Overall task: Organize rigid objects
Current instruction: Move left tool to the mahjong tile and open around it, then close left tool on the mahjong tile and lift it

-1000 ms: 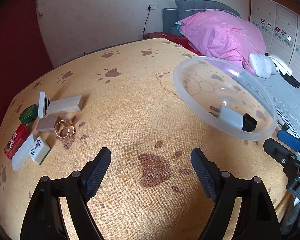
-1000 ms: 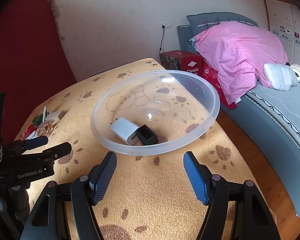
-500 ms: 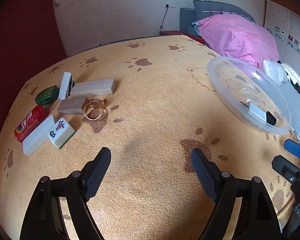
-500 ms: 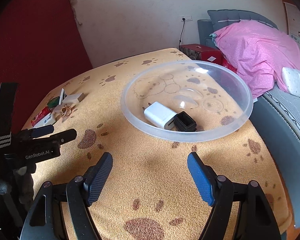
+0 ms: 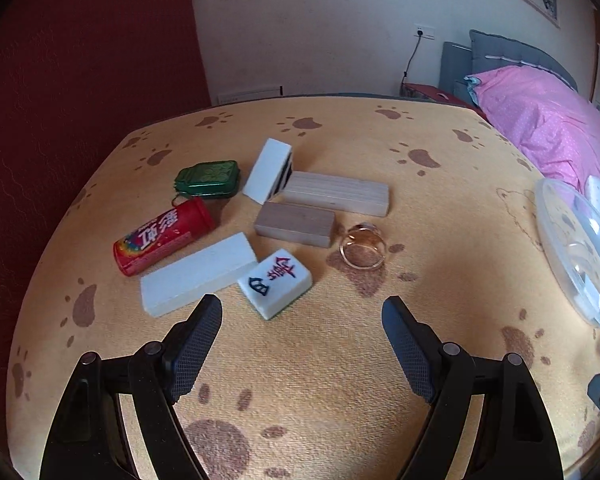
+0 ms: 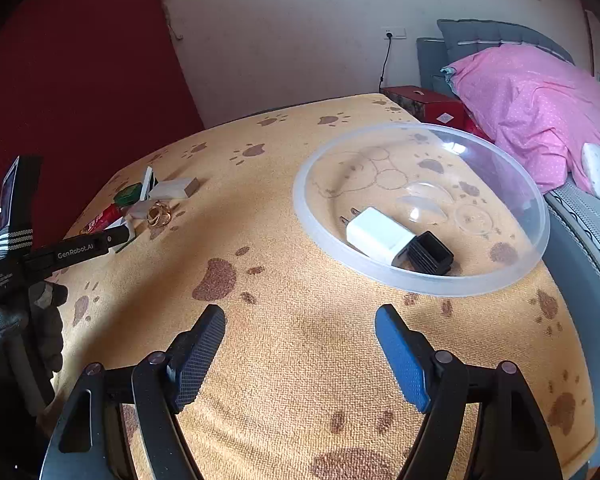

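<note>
In the left wrist view, my left gripper [image 5: 302,336] is open and empty just before a cluster: a mahjong tile [image 5: 275,282], a white block [image 5: 198,274], a red candy tube [image 5: 162,234], a green tin [image 5: 209,178], a brown block [image 5: 295,224], a pale wooden block [image 5: 336,194], a white tilted block [image 5: 267,170] and gold rings [image 5: 362,246]. In the right wrist view, my right gripper [image 6: 300,340] is open and empty before the clear bowl [image 6: 420,280], which holds a white charger [image 6: 378,236] and a black cap [image 6: 426,258].
The table is covered by a yellow paw-print cloth [image 5: 340,380]. The bowl's rim [image 5: 556,256] shows at the right edge of the left wrist view. A bed with a pink duvet [image 6: 532,108] stands right of the table. A red wall [image 6: 80,80] is on the left.
My left gripper has swung left and closer to the cluster of blocks; the bowl has slid to its right edge. My right gripper has turned left; the bowl now sits further right in its view.
</note>
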`<state>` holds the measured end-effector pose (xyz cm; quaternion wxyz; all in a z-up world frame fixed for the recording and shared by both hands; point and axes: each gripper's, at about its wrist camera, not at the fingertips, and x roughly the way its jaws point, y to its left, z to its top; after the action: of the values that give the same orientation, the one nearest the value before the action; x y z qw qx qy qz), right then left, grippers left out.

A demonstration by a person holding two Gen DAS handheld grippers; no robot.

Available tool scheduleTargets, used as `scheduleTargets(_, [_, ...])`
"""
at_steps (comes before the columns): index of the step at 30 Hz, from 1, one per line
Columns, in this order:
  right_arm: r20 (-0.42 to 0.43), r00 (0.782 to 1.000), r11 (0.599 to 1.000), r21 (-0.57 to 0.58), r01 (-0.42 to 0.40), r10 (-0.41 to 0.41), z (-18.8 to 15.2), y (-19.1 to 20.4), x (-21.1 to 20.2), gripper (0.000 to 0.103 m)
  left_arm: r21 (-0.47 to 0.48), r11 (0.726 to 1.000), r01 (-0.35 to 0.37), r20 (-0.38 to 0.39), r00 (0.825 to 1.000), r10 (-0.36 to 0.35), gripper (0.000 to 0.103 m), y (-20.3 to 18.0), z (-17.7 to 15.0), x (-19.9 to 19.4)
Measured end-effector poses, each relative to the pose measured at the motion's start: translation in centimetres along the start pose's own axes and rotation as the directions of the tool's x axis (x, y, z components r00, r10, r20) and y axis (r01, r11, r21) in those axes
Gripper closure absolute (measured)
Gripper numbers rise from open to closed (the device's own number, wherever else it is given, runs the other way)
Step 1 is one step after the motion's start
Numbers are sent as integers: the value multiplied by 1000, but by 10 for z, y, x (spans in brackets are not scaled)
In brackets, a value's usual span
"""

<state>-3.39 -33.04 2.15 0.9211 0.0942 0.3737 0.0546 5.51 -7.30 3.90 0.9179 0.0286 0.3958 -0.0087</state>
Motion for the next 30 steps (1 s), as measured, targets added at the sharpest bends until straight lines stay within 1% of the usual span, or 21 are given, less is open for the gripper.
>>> scheduleTargets(3, [-1,1000,1000,-13,-11,11,2,7,1,22,-24,999,-33,5,999,34,20,13,4,5])
scheduleTargets(7, [-1,1000,999,-25,-25,25,5,17,3,22,-57,996,-68,-9,998,68,21,25,8,17])
scheduleTargets(8, [-2,1000,999,-28,-29,29,6,19,4,22,-61,995,-74,-15,997,73,23,27,9,21])
scheduleTargets(9, [-2,999,999,-32,-32,32,7,21,4,22,-64,995,-78,-23,997,77,27,27,9,24])
scheduleTargets(10, [-3,999,999,-36,-33,33,7,23,5,22,-66,995,-71,-28,997,70,29,27,9,26])
scheduleTargets(16, [-9,999,998,-46,-39,39,9,30,9,22,-61,996,-58,-42,998,55,29,20,10,33])
scheduleTargets(23, [-19,999,998,-43,-37,36,8,34,12,22,-70,994,-81,-23,997,79,30,18,17,40])
scheduleTargets(24, [-19,999,998,-43,-35,35,8,34,13,22,-67,994,-86,-18,996,85,32,18,17,40])
scheduleTargets(25, [-19,999,998,-43,-34,34,8,35,12,22,-61,994,-93,-11,996,92,38,17,16,40])
scheduleTargets(27, [-19,999,998,-45,-32,31,9,36,12,22,-48,994,-95,-1,996,95,44,15,15,38])
scheduleTargets(28, [-18,999,998,-46,-30,30,9,36,13,22,-45,995,-88,2,996,88,51,14,14,37])
scheduleTargets(30, [-17,1000,998,-52,-28,27,10,38,13,22,-41,997,-67,5,998,67,62,13,12,33])
